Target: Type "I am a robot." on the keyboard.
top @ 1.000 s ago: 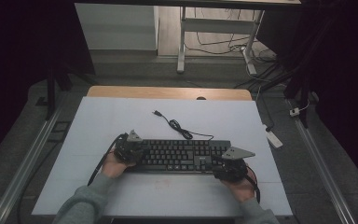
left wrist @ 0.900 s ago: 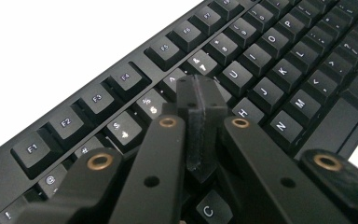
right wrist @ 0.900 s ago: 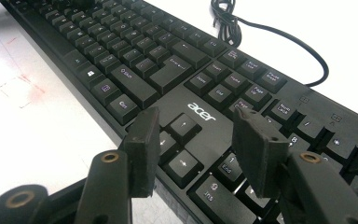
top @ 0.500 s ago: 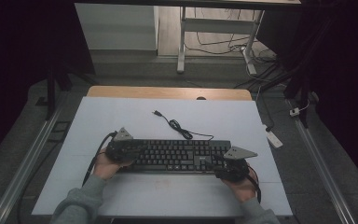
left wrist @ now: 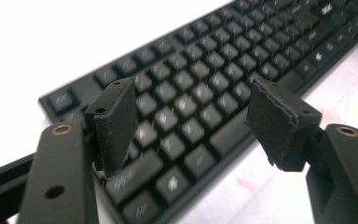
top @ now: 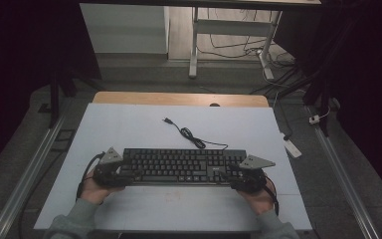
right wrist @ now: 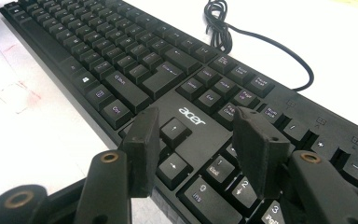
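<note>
- Spanning most of the high view, white surface [top: 129,129] with a wooden strip along its far edge; dark floor around it, metal rails on both sides.
- black keyboard [top: 181,166] lies flat on the near half of the surface, long side across, keys up; "acer" mark readable in right gripper view [right wrist: 192,116].
- keyboard cable [top: 189,135] runs from its far edge, loops loosely on the surface, plug end lying free toward the far side; also in right gripper view [right wrist: 242,35].
- left claw [top: 115,172] at the keyboard's left end, hand behind it at the near edge. Left gripper view: claw [left wrist: 200,123] spread, jaws have just been opening; pads hang over the left-end keys, no pad pressing on anything, gap between them shows keys and the keyboard's near edge.
- right claw [top: 238,177] at the keyboard's right end, hand behind it. Right gripper view: claw [right wrist: 198,151] spread wide over the arrow keys and number pad; pads sit close above the keys, contact unclear, nothing pinched between them.
- small white power strip [top: 292,147] on the floor just off the surface's right edge.
</note>
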Motion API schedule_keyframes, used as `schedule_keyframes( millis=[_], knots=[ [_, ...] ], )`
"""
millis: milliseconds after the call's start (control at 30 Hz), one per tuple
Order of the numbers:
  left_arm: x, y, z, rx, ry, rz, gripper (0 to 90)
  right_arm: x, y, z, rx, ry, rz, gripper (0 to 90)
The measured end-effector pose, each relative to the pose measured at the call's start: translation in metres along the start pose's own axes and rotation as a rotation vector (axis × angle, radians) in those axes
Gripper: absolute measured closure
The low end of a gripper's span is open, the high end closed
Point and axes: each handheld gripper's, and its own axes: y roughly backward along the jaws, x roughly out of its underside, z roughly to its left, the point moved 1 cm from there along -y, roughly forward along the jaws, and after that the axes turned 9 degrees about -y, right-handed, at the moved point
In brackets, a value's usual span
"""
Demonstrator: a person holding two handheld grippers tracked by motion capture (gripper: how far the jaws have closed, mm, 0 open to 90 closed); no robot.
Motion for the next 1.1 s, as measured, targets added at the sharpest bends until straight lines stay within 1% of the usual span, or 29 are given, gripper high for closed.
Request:
schedule_keyframes(
  millis=[100, 167, 267, 333, 367, 400, 433, 500, 533, 600, 733, 767, 933, 967, 1100],
  knots=[
    [0.008, 0.005, 0.0, -0.003, 0.005, 0.004, 31.7, 0.0, 0.0, 0.0, 0.005, 0.003, 0.006, 51.4],
    [0.011, 0.006, 0.0, -0.003, 0.008, 0.004, 31.2, -0.001, -0.001, 0.0, -0.001, 0.002, 0.004, 51.5],
    [0.011, 0.006, 0.0, 0.002, 0.013, 0.002, 30.6, -0.001, -0.001, 0.001, 0.002, 0.005, 0.006, 51.5],
    [0.01, 0.005, 0.0, 0.005, 0.007, 0.002, 30.1, -0.002, -0.002, 0.002, -0.001, 0.001, -0.004, 51.5],
    [0.01, 0.004, -0.001, 0.006, 0.003, 0.004, 29.8, -0.003, -0.002, 0.002, 0.002, 0.004, 0.004, 51.6],
    [0.01, 0.003, -0.001, 0.006, 0.001, 0.008, 29.4, -0.004, -0.003, 0.003, -0.004, -0.003, -0.004, 51.8],
    [0.01, 0.003, -0.001, 0.006, 0.002, 0.01, 29.0, -0.005, -0.003, 0.005, 0.001, -0.004, 0.001, 52.1],
    [0.01, 0.002, -0.001, 0.007, 0.007, 0.013, 28.4, -0.009, -0.007, 0.009, -0.01, -0.011, -0.01, 53.0],
    [0.01, 0.002, -0.001, 0.006, 0.008, 0.015, 28.1, -0.011, -0.009, 0.011, -0.007, -0.008, 0.001, 54.0],
    [0.011, 0.002, -0.001, 0.008, 0.008, 0.018, 27.6, -0.015, -0.016, 0.016, -0.029, -0.005, 0.003, 58.2],
    [0.011, 0.001, -0.002, 0.013, 0.002, 0.024, 27.0, -0.026, -0.029, 0.03, -0.069, 0.019, 0.017, 67.8],
    [0.011, 0.0, -0.002, 0.013, 0.002, 0.025, 26.9, -0.028, -0.032, 0.033, -0.072, 0.017, 0.022, 71.2],
    [0.011, 0.0, -0.001, 0.013, 0.003, 0.025, 26.4, -0.038, -0.052, 0.046, -0.125, 0.04, 0.063, 87.4],
    [0.011, 0.0, -0.001, 0.013, 0.004, 0.026, 26.3, -0.039, -0.057, 0.049, -0.132, 0.046, 0.075, 89.3],
    [0.011, 0.0, -0.001, 0.012, 0.004, 0.027, 26.0, -0.042, -0.074, 0.061, -0.154, 0.078, 0.107, 89.5]
  ],
)
